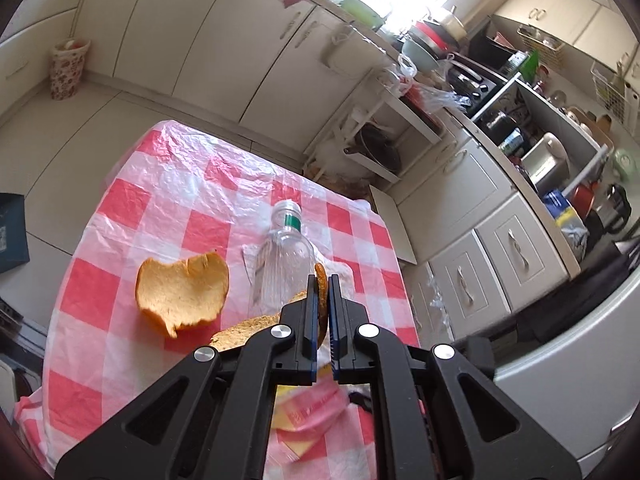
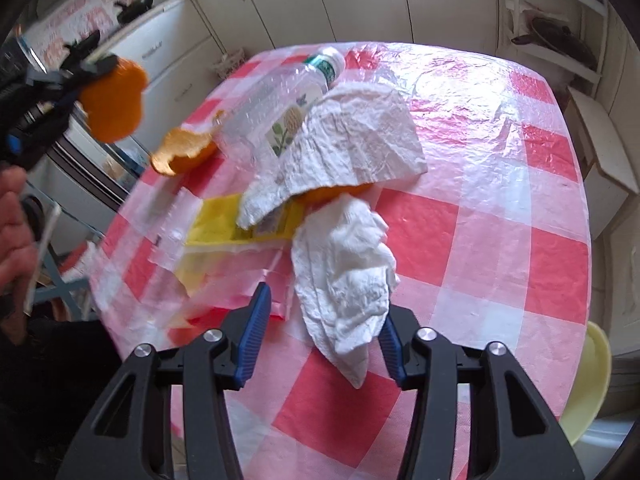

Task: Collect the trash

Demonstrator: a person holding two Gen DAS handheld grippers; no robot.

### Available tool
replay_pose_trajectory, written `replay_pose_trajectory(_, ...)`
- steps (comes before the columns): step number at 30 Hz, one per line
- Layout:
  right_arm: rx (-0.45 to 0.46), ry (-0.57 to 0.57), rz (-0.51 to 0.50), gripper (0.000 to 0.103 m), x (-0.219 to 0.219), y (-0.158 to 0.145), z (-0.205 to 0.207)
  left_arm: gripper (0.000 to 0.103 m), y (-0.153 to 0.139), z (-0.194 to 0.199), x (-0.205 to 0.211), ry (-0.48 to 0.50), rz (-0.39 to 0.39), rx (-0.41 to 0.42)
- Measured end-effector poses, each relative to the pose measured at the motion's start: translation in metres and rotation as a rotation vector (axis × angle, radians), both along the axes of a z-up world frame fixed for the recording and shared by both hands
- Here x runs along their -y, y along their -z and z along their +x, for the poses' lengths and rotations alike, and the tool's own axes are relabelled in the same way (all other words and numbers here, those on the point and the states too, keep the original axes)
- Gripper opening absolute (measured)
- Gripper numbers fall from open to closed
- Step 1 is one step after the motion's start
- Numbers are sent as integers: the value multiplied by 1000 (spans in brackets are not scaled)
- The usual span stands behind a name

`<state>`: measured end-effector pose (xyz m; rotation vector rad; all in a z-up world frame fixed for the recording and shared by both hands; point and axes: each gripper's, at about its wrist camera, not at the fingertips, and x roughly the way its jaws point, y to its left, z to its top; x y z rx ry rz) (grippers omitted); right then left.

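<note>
My left gripper (image 1: 323, 282) is shut on a piece of orange peel (image 1: 320, 280) and holds it above the checked tablecloth (image 1: 160, 208). The right wrist view shows that peel (image 2: 116, 100) hanging in the air at the upper left. My right gripper (image 2: 322, 336) stands open low over the table, with a crumpled white tissue (image 2: 348, 276) lying between its fingers; the right pad touches the tissue's edge, the left pad is apart from it. A second curled peel (image 2: 186, 152) rests beside an empty plastic bottle (image 2: 280, 108) that lies on its side.
A flat paper towel (image 2: 360, 140) covers part of the bottle, a yellow packet (image 2: 224, 224) and another bit of peel (image 2: 336, 194). A floral bin (image 1: 68, 68) stands on the floor by the cabinets. A yellow chair (image 2: 592, 380) sits at the table's right edge.
</note>
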<state>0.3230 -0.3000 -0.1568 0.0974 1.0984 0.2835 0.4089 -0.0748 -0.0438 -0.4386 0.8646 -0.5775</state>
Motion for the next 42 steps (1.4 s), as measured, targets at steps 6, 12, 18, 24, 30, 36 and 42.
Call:
replay_pose_trajectory(6, 38, 38, 43, 7, 7, -21, -1, 5, -3, -24, -9, 11, -36, 12)
replay_pose_trajectory(12, 99, 71, 87, 7, 26, -45, -16, 5, 0, -22, -9, 25, -43, 5)
replay_pose_trajectory(18, 144, 84, 99, 7, 33, -54, -24, 5, -1, -26, 5, 49, -16, 32)
replay_pose_trajectory(24, 204, 81, 114, 7, 37, -66, -30, 5, -5, -32, 26, 43, 77, 85)
replay_pose_trajectory(30, 224, 139, 117, 7, 59, -68, -40, 5, -20, -48, 59, 43, 219, 200)
replay_pose_trajectory(36, 220, 267, 131, 7, 108, -62, -60, 5, -26, -75, 113, 140, 260, 248)
replay_pose_trajectory(42, 119, 449, 106, 7, 175, -33, -83, 5, -17, -103, 178, 253, 219, 207)
